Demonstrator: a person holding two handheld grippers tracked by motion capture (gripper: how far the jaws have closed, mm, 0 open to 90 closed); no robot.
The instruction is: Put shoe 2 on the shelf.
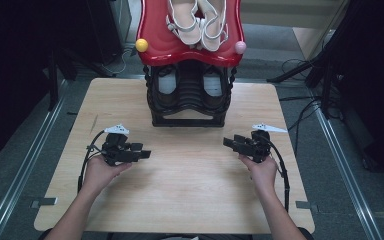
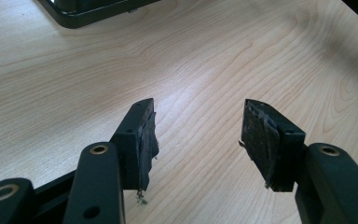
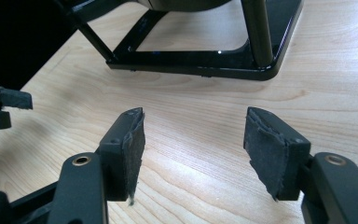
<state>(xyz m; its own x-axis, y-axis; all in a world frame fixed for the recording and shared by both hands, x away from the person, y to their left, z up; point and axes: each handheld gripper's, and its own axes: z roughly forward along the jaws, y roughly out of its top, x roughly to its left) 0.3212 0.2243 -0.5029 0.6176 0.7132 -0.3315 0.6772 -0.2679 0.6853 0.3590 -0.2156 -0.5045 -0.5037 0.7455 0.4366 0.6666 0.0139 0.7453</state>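
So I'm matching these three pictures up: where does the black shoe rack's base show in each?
High view: the black shoe rack stands at the table's far middle, base facing both grippers.
Left gripper view: a base corner at the top left.
Right gripper view: the base frame across the top.
Shared landmark: the light wooden table.

Pink ball [image 1: 240,47], yellow ball [image 1: 141,45] on red shelf [image 1: 156,42]; cables [image 1: 300,107] beyond, possibly.

Black shoe rack [image 1: 188,107] upright at table's far edge, white sandals [image 1: 196,22] on its red top shelf

No readable text, label or number anywhere (shoes and rack included).
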